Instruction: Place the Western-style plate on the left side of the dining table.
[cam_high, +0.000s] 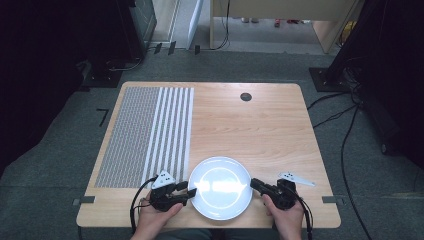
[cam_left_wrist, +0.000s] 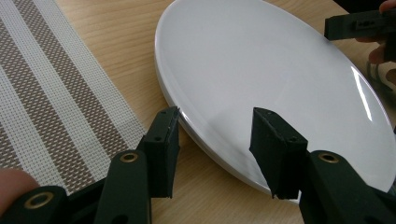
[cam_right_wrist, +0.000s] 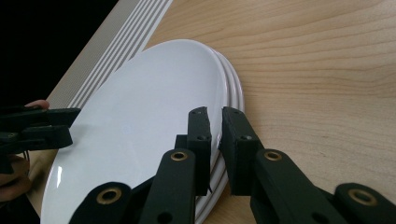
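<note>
Wooden bench (cam_high: 260, 130), striped mat (cam_high: 145, 135) at left: I log stacked white plates (cam_high: 220, 187) at the near edge between both grippers, left gripper (cam_left_wrist: 217, 140) jaws apart astride the rim, right gripper (cam_right_wrist: 214, 140) jaws pinching the opposite rim.

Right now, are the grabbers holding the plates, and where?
The right gripper pinches the top plate by its near rim. The left gripper's jaws straddle the opposite rim, open.
</note>
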